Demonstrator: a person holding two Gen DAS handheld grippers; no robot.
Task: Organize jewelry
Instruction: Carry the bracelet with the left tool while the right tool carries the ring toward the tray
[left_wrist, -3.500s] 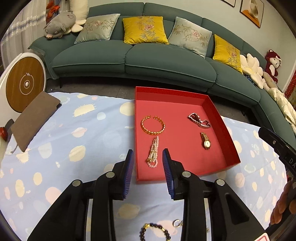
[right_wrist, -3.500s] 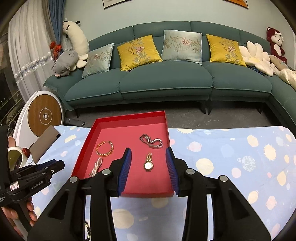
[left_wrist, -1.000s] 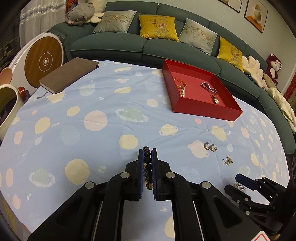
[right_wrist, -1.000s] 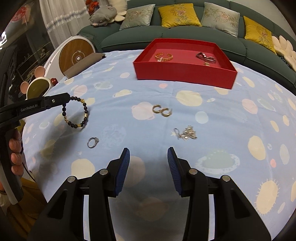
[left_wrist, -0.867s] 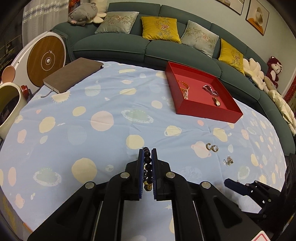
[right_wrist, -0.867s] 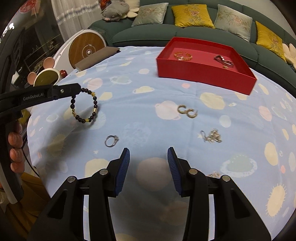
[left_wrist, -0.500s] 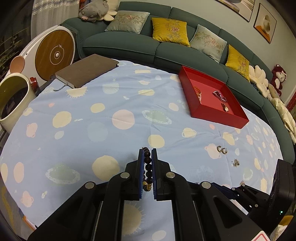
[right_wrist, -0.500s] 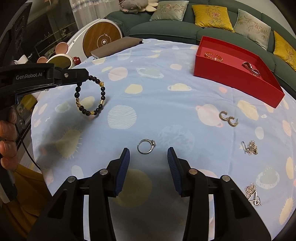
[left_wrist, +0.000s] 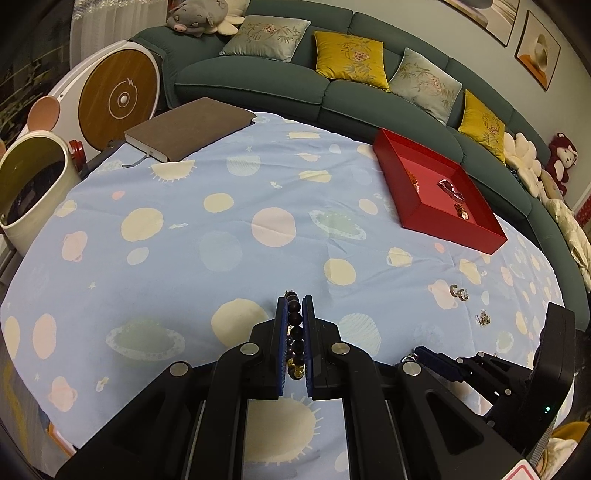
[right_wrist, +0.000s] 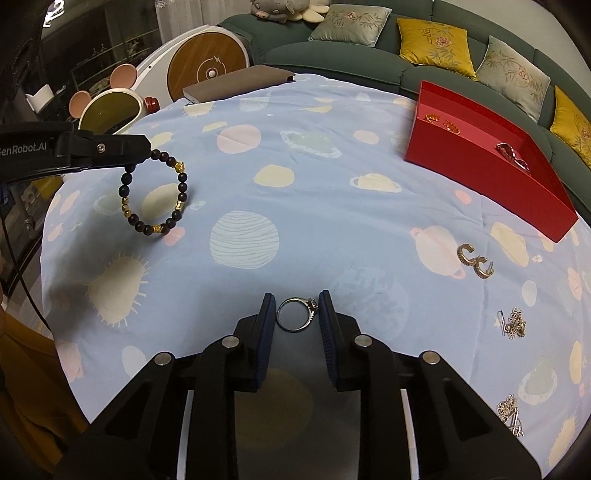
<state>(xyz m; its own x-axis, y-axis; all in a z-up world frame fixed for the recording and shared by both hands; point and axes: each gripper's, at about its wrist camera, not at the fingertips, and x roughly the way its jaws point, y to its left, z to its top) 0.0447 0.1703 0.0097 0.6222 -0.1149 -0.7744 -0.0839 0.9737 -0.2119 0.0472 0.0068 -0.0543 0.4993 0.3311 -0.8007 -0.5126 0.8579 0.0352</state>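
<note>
My left gripper (left_wrist: 294, 317) is shut on a dark bead bracelet (left_wrist: 295, 332) with gold beads and holds it above the table; in the right wrist view the bracelet (right_wrist: 153, 192) hangs from that gripper (right_wrist: 142, 149). My right gripper (right_wrist: 297, 312) is open, low over the cloth, with a silver ring (right_wrist: 295, 314) lying between its fingers. The red tray (left_wrist: 410, 214) at the far right holds a gold bangle, a watch and other pieces. The tray also shows in the right wrist view (right_wrist: 480, 173).
On the blue patterned tablecloth lie a pair of hoop earrings (right_wrist: 474, 260), a small sparkly piece (right_wrist: 513, 323) and another (right_wrist: 511, 415) near the right edge. A brown notebook (left_wrist: 188, 127) lies at the far left. A green sofa (left_wrist: 332, 88) stands behind the table.
Both grippers have pulled back from the tray. The left gripper has lifted the bead bracelet off the cloth. The right gripper has moved down and forward so the ring now lies between its fingers.
</note>
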